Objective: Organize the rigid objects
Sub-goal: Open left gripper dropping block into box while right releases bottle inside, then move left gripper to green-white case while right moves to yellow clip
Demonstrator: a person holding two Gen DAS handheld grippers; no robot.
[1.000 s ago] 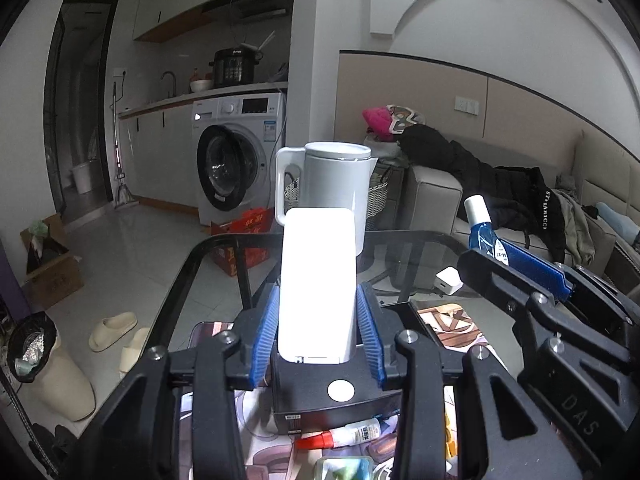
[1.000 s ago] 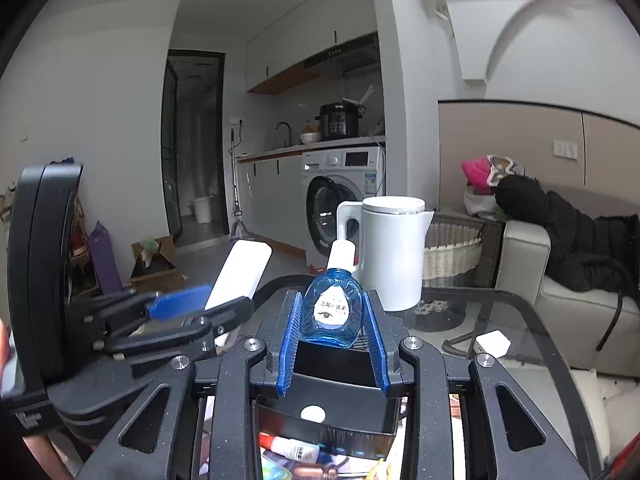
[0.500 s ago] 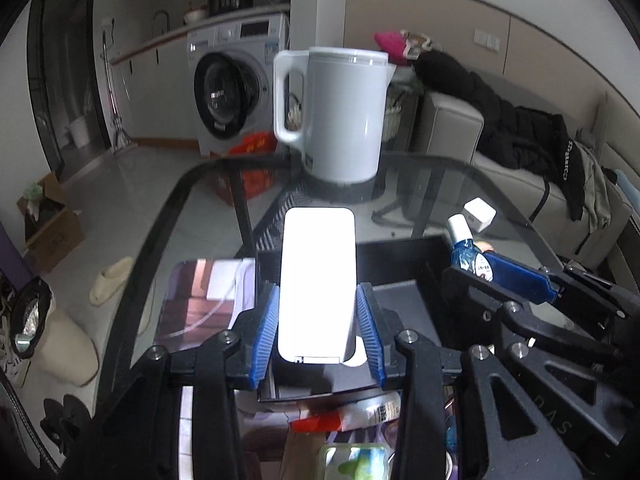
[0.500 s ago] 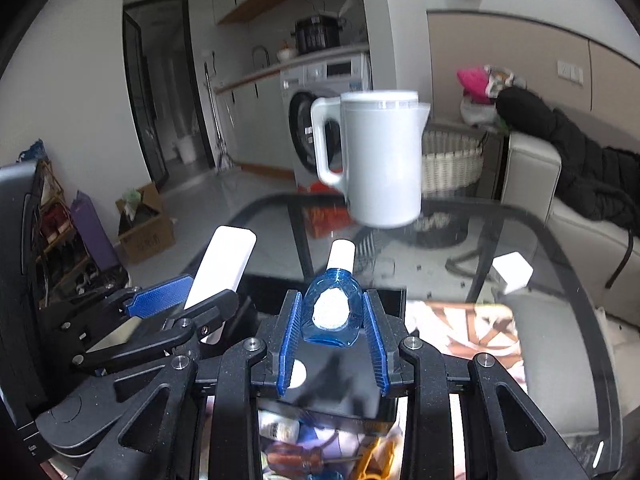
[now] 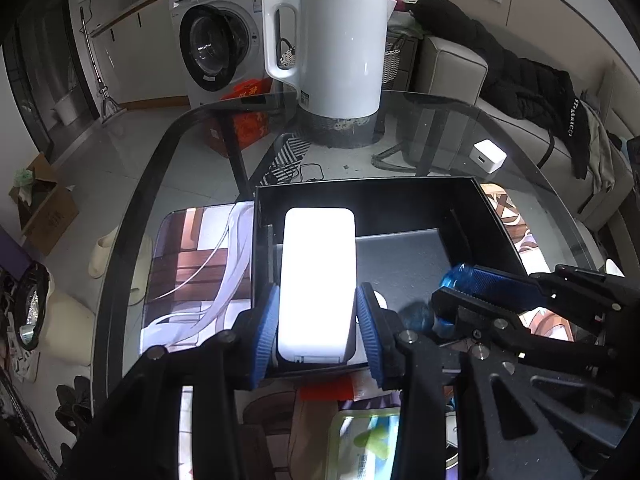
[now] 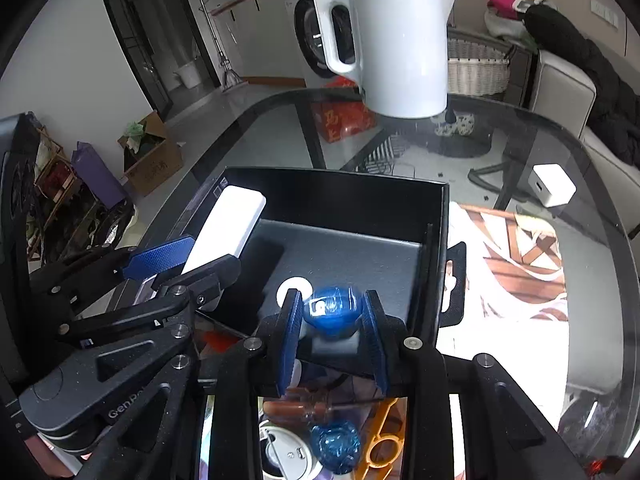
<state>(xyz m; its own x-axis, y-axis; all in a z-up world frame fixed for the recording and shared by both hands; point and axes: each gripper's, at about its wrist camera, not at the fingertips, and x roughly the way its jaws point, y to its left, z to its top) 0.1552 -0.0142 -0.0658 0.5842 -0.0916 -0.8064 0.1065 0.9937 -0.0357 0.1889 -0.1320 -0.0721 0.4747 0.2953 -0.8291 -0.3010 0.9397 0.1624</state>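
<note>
My left gripper [image 5: 316,316] is shut on a flat white rectangular device [image 5: 318,280], tilted down over the left part of an open black box [image 5: 364,192] on the glass table. It also shows in the right wrist view [image 6: 228,224]. My right gripper [image 6: 332,320] is shut on a small blue bottle [image 6: 332,308], held over the box's near edge [image 6: 336,184]. The bottle also shows in the left wrist view [image 5: 456,276]. A white disc [image 6: 294,290] lies on the box floor.
A white kettle [image 5: 336,48] stands behind the box on the glass table [image 5: 440,128], with a white charger cube [image 5: 488,156] to the right. Small items lie in front of the box: another blue bottle [image 6: 334,444], a yellow piece [image 6: 384,440], a green packet [image 5: 368,440].
Both grippers have tipped forward and down, from level above the table to over the open black box, still holding the white device and the blue bottle.
</note>
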